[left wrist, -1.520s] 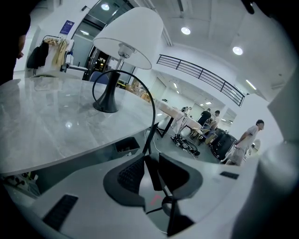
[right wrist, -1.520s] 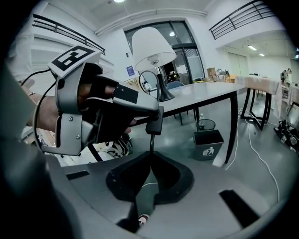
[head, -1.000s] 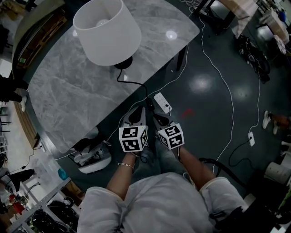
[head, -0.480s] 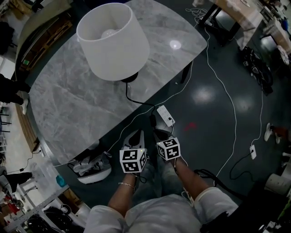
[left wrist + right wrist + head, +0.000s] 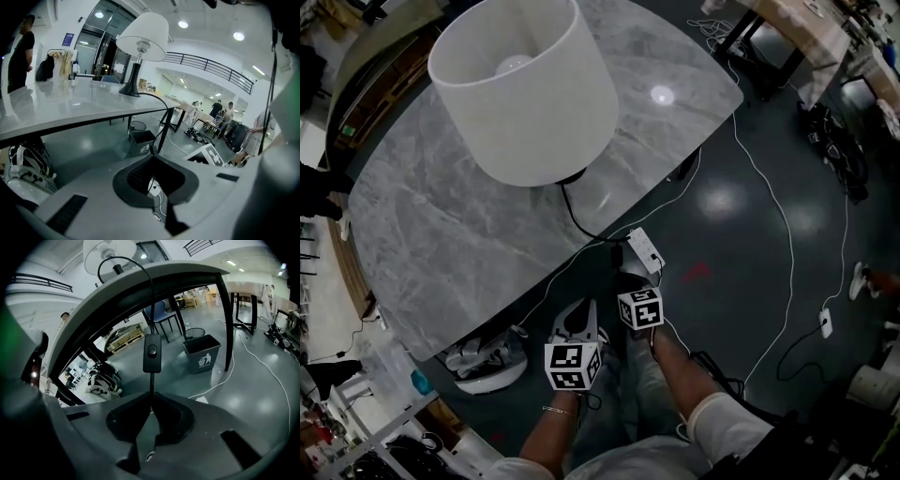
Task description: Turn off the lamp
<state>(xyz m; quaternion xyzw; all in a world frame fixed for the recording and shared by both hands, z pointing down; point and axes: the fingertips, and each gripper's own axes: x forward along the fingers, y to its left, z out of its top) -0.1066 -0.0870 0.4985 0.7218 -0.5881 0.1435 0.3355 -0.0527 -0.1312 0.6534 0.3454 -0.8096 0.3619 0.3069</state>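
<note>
Lower than before, left claw (image 5: 152, 158) sits closed and empty, right claw (image 5: 151, 393) pinches the cord (image 5: 151, 380).

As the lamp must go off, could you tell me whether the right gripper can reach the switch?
Probably yes: the switch hangs free below the table edge, straight ahead of the right gripper, with nothing between them.

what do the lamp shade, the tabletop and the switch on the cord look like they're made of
Lamp shade: probably fabric or paper, matt off-white, with no glare on it. Tabletop: grey veined marble or a marble-look slab, polished, judging by the bright spot of glare on it. Switch: likely black moulded plastic, smooth with a faint sheen.
</note>
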